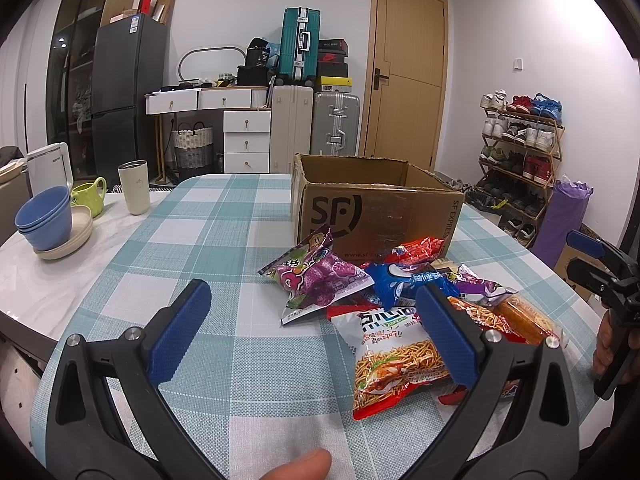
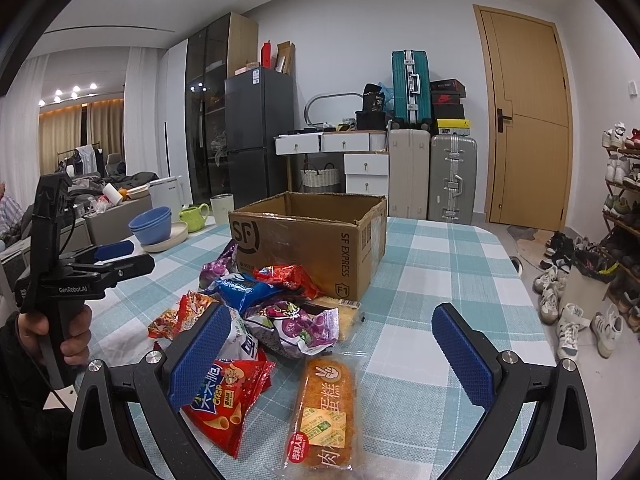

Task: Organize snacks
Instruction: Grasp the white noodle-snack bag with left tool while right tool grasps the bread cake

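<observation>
An open cardboard box (image 1: 376,208) marked SF stands on the checked tablecloth, and a pile of snack packets lies in front of it. The pile holds a purple gummy bag (image 1: 320,284), a blue bag (image 1: 400,280), a red bag (image 1: 420,250) and a noodle snack bag (image 1: 396,356). My left gripper (image 1: 312,332) hovers open just left of the pile, its right finger over the noodle bag. My right gripper (image 2: 332,356) is open above an orange cake packet (image 2: 324,408), with a red crisp bag (image 2: 228,404) under its left finger. Both grippers hold nothing.
Stacked blue bowls (image 1: 44,216), a green mug (image 1: 90,196), a white tumbler (image 1: 134,186) and a kettle (image 1: 48,168) sit on the table's left part. A shoe rack (image 1: 520,160) and loose shoes (image 2: 568,320) are off the right side. Bare cloth lies right of the box (image 2: 440,264).
</observation>
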`<state>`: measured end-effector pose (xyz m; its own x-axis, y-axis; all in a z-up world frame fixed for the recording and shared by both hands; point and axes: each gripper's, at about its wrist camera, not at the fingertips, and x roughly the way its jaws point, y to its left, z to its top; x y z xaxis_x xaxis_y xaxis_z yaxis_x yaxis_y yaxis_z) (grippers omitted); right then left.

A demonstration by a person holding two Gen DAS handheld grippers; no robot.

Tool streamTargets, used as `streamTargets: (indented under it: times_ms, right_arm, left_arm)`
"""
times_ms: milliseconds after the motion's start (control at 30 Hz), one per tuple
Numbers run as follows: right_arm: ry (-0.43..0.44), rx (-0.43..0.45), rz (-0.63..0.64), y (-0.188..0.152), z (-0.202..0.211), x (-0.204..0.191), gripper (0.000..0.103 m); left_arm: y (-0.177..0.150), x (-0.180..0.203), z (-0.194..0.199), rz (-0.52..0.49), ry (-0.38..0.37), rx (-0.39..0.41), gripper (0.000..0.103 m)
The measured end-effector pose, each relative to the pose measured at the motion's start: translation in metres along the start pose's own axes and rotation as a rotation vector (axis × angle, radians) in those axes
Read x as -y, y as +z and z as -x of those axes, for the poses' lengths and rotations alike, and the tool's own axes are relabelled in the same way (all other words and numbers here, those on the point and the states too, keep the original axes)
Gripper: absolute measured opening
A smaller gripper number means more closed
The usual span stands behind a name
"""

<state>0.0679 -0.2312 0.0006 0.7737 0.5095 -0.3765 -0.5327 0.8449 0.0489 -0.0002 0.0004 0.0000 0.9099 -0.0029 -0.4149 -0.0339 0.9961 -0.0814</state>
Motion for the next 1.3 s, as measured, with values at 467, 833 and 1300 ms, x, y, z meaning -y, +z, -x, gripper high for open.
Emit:
streamTargets:
  times_ms: [467, 833, 1300]
  right_arm:
    - [-0.002, -0.086, -0.039, 0.003, -0.008, 0.001, 0.102]
    - [-0.038, -0.280, -0.074, -0.012, -0.032, 0.000, 0.102]
    - [-0.052, -0.423, -0.098, -0.031, -0.055, 0.015, 0.088]
  left_arm:
    - [0.005, 0.003, 0.004, -0.007, 0.010, -0.028, 0.102]
    - [-0.001, 0.020, -0.010, -0.058, -0.029, -0.153, 0.102]
    - [-0.014, 0.039, -0.058, -0.078, -0.083, -0.337, 0.102]
